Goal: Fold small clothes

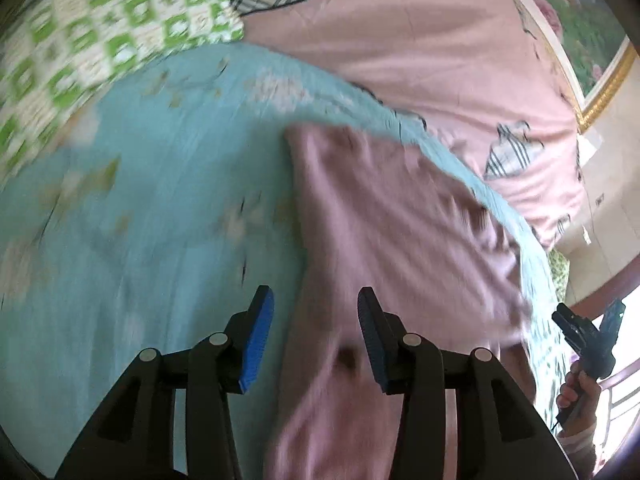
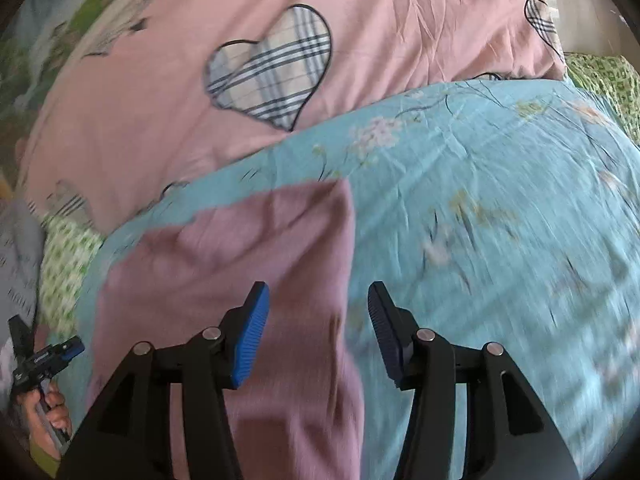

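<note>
A mauve-pink small garment [image 1: 400, 240] lies spread on a light blue floral quilt [image 1: 160, 200]; it also shows in the right wrist view [image 2: 248, 264]. My left gripper [image 1: 316, 320] is open and empty, hovering over the garment's left edge. My right gripper [image 2: 318, 312] is open and empty, hovering over the garment's right edge. Each gripper appears in the other's view, the right one [image 1: 588, 328] and the left one [image 2: 44, 356], both held off the side of the bed. Both views are motion-blurred.
A pink duvet with plaid hearts [image 2: 272, 68] lies behind the blue quilt [image 2: 500, 208]. A green-and-white checked cloth [image 1: 80, 48] sits at the far left. A gold-framed floral picture [image 1: 580, 20] hangs on the wall.
</note>
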A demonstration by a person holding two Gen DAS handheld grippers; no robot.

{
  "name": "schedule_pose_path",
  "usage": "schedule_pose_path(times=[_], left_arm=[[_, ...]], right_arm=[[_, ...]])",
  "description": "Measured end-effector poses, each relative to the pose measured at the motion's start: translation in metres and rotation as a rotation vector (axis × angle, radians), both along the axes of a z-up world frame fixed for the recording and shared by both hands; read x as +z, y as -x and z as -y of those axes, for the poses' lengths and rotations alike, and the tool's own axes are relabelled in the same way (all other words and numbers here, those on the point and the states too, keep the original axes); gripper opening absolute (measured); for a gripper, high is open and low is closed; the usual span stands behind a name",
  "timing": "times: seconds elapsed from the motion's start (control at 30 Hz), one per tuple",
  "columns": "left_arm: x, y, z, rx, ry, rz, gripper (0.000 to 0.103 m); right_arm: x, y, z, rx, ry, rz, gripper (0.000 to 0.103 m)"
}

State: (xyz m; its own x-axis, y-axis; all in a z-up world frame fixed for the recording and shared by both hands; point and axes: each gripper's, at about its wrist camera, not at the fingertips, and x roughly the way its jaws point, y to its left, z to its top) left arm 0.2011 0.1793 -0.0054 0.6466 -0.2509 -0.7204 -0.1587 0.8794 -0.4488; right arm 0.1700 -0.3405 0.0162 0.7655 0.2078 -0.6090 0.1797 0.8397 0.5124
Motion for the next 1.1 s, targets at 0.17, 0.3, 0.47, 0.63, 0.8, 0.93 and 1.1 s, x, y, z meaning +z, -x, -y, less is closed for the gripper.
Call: schedule_pose_path(times=[0.17,0.3,0.47,0.63,0.8,0.93,1.1], left_arm=[[-0.012,0.076,0.012,-0.025,0.010,-0.032,0.047],[-0.019,0.122,0.019,-0.047,0.030,-0.055,0.049],[-0.016,0.166,0.025,-0.071,0.033,-0.038,0.052],[-0.014,0.198,0.028,-0.094,0.046,-0.038,0.055],[-0.020,0.225,0.040,-0.141,0.053,-0.061,0.055],[-0.031,0.247,0.051,-0.186,0.058,-0.087,0.055],[-0.041,0.266,0.054,-0.202,0.086,-0.093,0.055]], right_arm=[[-0.003,0.061,-0.017,0.040,0.018,-0.007,0.053],[-0.012,0.105,-0.028,0.073,0.005,-0.009,0.053],[-0.024,0.148,-0.040,0.078,-0.004,-0.021,0.053],[-0.031,0.183,-0.050,0.099,-0.039,-0.009,0.053],[-0.040,0.209,-0.060,0.134,-0.064,-0.009,0.053],[-0.047,0.226,-0.063,0.150,-0.094,-0.005,0.053],[-0.058,0.246,-0.061,0.146,-0.130,-0.021,0.053]])
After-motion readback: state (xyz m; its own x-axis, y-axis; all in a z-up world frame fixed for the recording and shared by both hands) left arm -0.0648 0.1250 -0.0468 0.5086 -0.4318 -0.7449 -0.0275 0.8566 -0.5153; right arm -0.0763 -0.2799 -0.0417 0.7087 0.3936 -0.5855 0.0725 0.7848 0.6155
